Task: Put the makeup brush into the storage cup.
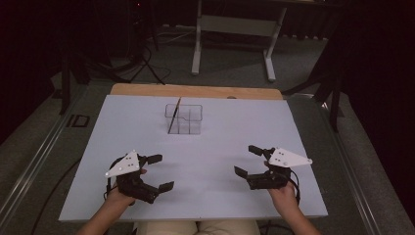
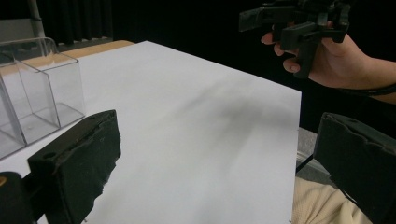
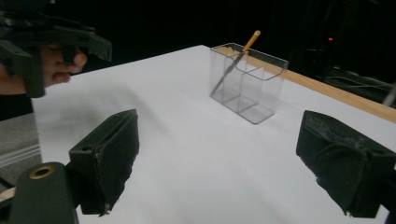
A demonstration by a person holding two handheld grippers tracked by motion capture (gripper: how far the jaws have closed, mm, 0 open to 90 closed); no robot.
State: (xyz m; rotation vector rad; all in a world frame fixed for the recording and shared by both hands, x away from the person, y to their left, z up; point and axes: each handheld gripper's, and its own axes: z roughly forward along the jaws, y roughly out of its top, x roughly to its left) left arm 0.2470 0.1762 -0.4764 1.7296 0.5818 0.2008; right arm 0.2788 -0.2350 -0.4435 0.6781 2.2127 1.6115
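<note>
A clear plastic organiser box [image 1: 185, 119] with several compartments stands on the white table [image 1: 195, 147], toward the far middle. A pencil [image 1: 174, 115] leans upright in its left compartment, and in the right gripper view the pencil [image 3: 236, 58] slants with its tan end up. My left gripper [image 1: 159, 172] is held open above the near left of the table, nothing between its jaws. My right gripper [image 1: 248, 160] is open above the near right, also holding nothing. In the left gripper view the box [image 2: 32, 98] sits at the left and the other gripper [image 2: 299, 28] at top right.
A wooden strip [image 1: 195, 91] runs along the table's far edge. Beyond it stand a white metal frame [image 1: 235, 29] and dark stands with cables on the grey floor. Bare white tabletop lies between the grippers and the box.
</note>
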